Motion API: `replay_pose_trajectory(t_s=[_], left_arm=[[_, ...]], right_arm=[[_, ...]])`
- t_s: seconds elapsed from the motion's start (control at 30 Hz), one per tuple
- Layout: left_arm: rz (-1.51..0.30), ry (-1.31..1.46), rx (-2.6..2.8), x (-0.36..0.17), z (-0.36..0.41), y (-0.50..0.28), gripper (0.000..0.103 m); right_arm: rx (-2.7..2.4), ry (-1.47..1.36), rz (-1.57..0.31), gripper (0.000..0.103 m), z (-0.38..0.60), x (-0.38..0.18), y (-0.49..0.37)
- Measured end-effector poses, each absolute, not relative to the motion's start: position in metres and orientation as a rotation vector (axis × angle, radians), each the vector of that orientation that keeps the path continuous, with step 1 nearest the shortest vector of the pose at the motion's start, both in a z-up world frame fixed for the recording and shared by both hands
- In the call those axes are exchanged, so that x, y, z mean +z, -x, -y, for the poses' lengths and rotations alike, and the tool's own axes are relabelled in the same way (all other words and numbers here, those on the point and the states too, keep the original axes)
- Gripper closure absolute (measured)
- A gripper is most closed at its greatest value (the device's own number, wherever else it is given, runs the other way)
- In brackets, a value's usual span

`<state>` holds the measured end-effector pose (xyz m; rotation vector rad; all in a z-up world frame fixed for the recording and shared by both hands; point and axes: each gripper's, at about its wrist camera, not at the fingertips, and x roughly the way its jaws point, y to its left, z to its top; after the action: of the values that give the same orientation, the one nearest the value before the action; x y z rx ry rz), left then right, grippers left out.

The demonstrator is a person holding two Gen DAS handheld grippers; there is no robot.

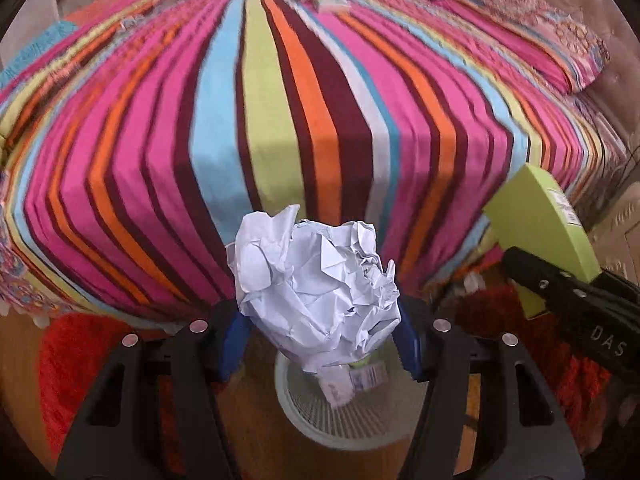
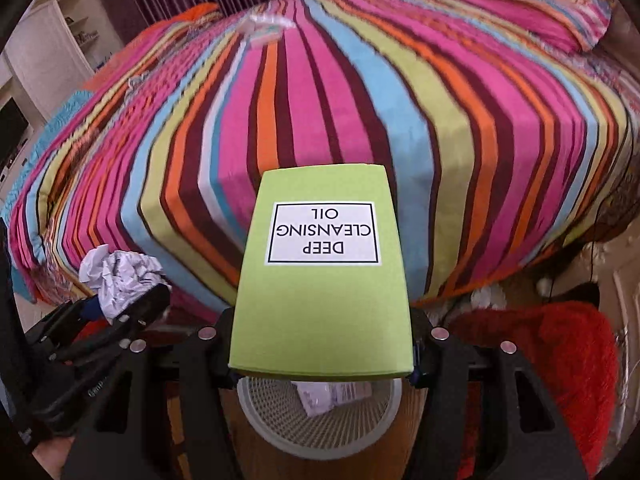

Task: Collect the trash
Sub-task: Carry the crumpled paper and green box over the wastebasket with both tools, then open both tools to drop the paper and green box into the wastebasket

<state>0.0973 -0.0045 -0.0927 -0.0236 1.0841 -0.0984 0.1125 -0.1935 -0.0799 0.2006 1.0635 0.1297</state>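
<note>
My left gripper (image 1: 320, 320) is shut on a crumpled white paper ball (image 1: 316, 280), held above a white mesh waste basket (image 1: 344, 428) on the floor. My right gripper (image 2: 322, 344) is shut on a lime green box (image 2: 322, 300) labelled "Deep Cleansing Oil", held over the same basket (image 2: 320, 432). The basket holds some paper trash (image 2: 332, 396). In the left wrist view the green box (image 1: 540, 220) shows at right. In the right wrist view the paper ball (image 2: 120, 276) shows at left.
A bed with a bright striped cover (image 1: 280, 100) fills the space ahead. A small pale wrapper (image 2: 264, 30) lies at its far side. Pillows (image 1: 540, 40) lie at the far right. A red shaggy rug (image 2: 552, 360) lies on the wooden floor beside the basket.
</note>
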Motion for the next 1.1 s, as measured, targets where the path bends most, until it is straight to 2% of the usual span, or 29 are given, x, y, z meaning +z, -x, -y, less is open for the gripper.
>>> replay_pose_trajectory(t_s=[0.47, 0.73, 1.1], left_arm=[[-1.441, 0.11, -0.131, -0.174, 0.005, -0.11, 0.043], [-1.655, 0.048, -0.151, -0.225, 0.023, -0.105, 0.043], [-1.797, 0.038, -0.147, -0.266, 0.031, -0.111, 0.043]], right_arm=[[0.094, -0.522, -1.454, 0.048, 0.216, -0.171, -0.12], [0.062, -0.492, -1.572, 0.048, 0.192, -0.201, -0.114], [0.051, -0.48, -1.727, 0.048, 0.183, -0.246, -0.118]])
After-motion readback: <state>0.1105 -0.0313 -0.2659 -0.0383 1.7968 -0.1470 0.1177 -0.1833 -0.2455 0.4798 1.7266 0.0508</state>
